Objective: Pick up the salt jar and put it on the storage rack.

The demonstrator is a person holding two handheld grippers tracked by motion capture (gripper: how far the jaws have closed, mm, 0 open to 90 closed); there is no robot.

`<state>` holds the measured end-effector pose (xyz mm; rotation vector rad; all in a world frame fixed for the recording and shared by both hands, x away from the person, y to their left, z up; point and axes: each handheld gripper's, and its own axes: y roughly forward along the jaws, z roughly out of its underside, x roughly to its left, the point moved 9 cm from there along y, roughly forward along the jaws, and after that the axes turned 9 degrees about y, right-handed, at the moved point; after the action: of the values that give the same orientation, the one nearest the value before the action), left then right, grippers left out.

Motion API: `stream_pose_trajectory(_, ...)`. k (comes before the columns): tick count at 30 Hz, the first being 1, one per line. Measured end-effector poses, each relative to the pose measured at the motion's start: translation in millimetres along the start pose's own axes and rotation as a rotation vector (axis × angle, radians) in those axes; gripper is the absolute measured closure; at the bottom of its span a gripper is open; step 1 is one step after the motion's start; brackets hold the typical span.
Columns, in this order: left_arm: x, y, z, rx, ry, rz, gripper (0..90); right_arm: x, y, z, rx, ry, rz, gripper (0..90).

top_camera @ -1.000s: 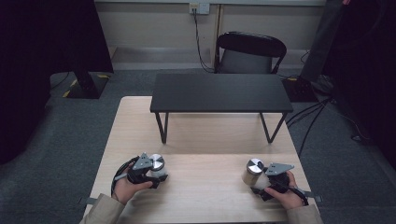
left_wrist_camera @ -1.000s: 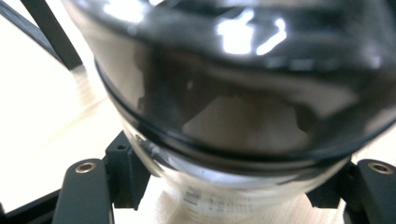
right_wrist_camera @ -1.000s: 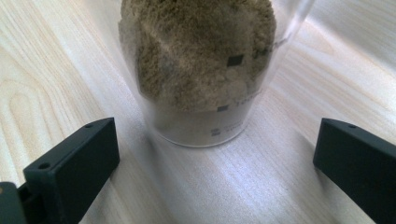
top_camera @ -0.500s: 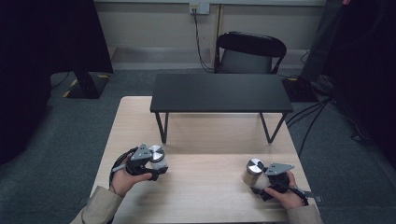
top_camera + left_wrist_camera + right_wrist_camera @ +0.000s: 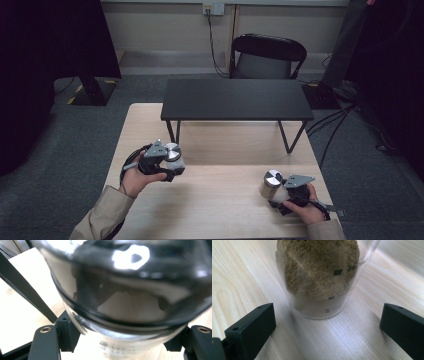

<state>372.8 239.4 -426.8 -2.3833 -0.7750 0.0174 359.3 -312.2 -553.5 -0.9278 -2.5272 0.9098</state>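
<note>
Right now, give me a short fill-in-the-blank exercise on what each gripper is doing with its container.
1. The left gripper is shut on a clear ____, held tilted.
2. The right gripper has its jaws ____ around a cup.
3. That cup stands on the wooden table and holds brownish ____.
4. Beyond the grippers stands a low ____ table.

Missing words: jar; open; powder; black
</note>
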Motion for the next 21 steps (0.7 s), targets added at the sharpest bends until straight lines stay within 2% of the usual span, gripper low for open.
stream_pose_trajectory(10,12.3,-5.5,-40.0,-0.003,0.023,-0.007,30.1,0.1,-0.1,0.0,0.000,0.001,0.001,0.0)
stream_pose_trajectory(21,21.8,-5.7,-72.5,-0.019,0.029,-0.005,30.1,0.1,-0.1,0.0,0.001,0.001,0.001,0.0)
